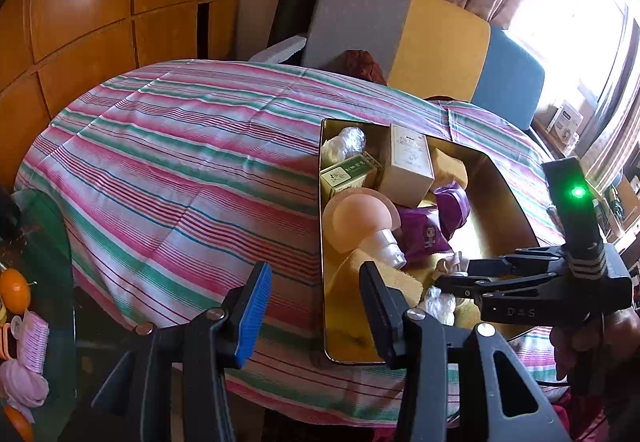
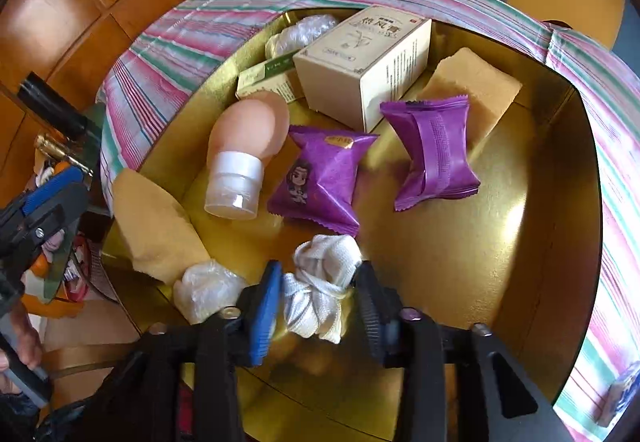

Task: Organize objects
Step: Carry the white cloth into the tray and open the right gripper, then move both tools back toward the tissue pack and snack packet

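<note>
My right gripper (image 2: 316,294) has its fingers spread round the white cloth bundle (image 2: 320,282) lying in the gold tray (image 2: 520,242), left gripper (image 1: 316,306) fingers apart w/ nothing between; risk: bundle snags on lift-off.
</note>
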`<state>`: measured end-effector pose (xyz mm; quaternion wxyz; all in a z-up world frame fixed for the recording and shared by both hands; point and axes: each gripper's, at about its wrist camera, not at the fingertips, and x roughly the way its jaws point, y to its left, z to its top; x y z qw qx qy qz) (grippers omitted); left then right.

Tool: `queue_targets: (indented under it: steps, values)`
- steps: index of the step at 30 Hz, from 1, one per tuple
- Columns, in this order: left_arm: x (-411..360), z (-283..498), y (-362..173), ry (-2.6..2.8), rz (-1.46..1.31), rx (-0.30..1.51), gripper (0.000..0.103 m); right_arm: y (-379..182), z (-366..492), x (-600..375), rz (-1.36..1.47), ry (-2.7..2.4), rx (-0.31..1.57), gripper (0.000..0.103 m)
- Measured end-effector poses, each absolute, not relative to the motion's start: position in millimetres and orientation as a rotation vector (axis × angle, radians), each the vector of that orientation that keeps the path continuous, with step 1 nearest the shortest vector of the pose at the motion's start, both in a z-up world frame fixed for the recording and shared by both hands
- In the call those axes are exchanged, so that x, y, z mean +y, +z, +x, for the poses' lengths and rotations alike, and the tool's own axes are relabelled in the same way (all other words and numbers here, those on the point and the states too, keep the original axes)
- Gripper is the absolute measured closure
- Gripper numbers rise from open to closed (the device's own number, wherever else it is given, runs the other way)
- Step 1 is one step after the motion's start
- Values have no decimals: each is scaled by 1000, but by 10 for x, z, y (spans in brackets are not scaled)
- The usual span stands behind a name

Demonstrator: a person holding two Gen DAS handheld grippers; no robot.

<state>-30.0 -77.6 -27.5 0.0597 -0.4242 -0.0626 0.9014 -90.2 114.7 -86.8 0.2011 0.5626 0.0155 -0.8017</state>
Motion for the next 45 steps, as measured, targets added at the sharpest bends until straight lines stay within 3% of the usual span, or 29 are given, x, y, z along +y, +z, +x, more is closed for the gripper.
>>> queue_targets:
  steps: [12,21,32,34,39,45]
  values:
    - [-644,-323,-154,2703,-1250,-161,57,-193,-544,1888,1337,-2442,-203,28]
    - [-131,-485,-26,2592,-1232,-91,57,42,-137,3259,1333,-2762,-517,20]
    - [1274,-503,163,2302,-1091,175,57,-150,629,4879,1284,-3081,-1182,15]
    - [1594,-495,156,2242,-1073,223,56,-127,744,5029,1146,-3050,-1326,15]
    - [2541,-427,-9,2050,-1052,379,35,-39,908,5054,925,-3056,-1375,14]
    - [3416,-383,-334,1895,-1081,484,35,-86,1009,5147,802,-3000,-1497,11]
